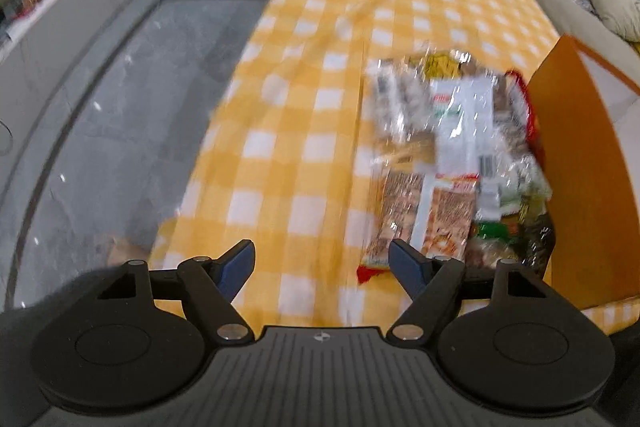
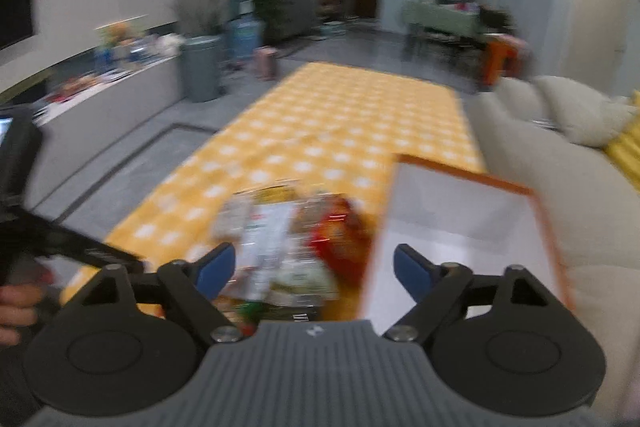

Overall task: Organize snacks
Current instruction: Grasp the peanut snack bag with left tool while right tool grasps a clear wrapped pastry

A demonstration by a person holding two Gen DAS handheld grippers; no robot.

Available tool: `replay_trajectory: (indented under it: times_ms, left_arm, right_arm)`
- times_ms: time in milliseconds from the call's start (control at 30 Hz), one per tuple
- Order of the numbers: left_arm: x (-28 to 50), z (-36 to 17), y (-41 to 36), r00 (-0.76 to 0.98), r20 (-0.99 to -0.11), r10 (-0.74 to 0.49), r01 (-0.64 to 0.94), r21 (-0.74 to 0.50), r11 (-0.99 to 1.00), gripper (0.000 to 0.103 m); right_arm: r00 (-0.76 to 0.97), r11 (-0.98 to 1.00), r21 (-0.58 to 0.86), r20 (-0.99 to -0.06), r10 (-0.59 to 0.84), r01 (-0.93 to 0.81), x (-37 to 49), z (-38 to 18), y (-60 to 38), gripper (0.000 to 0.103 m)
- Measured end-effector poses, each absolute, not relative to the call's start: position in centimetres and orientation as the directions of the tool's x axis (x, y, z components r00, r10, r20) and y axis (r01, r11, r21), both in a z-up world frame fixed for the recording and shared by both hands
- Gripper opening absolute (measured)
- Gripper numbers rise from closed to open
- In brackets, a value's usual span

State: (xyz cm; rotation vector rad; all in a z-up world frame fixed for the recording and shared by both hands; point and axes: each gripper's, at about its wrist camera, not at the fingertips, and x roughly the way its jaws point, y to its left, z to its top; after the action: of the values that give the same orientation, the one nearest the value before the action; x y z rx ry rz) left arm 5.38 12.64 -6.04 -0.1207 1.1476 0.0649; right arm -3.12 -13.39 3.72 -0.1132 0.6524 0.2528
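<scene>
My left claw (image 1: 322,263) and right claw (image 2: 310,269) both hang wide apart with nothing in them. The snacks (image 1: 448,147) still lie piled on the desk (image 1: 312,75), just beside the orange box (image 2: 460,219). I think the sorting has barely begun.

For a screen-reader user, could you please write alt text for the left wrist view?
An open black claw with blue fingertips, holding nothing, hangs over a yellow-and-white checked tablecloth. A blurred pile of clear-wrapped snack packets lies right of it, beside an orange box.
</scene>
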Motion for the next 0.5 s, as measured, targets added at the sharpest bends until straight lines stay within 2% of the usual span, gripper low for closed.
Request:
replay_trajectory:
  times_ms: [100,167,267,367,500]
  left_arm:
    - [5.8,-6.9,13.2,0.373,-0.928,-0.004,-0.11,-0.049,0.993,0.088]
    - [5.9,-7.2,13.6,0.36,-0.933,-0.006,-0.125,-0.055,0.991,0.088]
    - [6.1,-7.3,14.1,0.351,-0.935,-0.048,-0.14,-0.104,0.985,0.088]
    - [6.1,-7.1,14.5,0.357,-0.931,-0.076,-0.152,-0.138,0.979,0.088]
    - [6.3,-7.2,14.7,0.35,-0.933,-0.085,-0.167,-0.151,0.974,0.088]
  right_arm:
    - [0.693,0.924,0.008,-0.659,0.292,-0.382,-2.5,2.2,-10.9,0.081]
    - [0.631,0.888,-0.022,-0.711,0.309,-0.46,-2.4,0.8,-9.1,0.08]
    - [0.578,0.826,-0.129,-0.773,0.263,-0.549,-2.5,-1.7,-6.5,0.069]
    - [0.573,0.764,-0.223,-0.788,0.223,-0.605,-2.2,-3.7,-5.2,0.067]
    - [0.537,0.693,-0.259,-0.815,0.217,-0.673,-0.7,-5.5,-4.3,0.062]
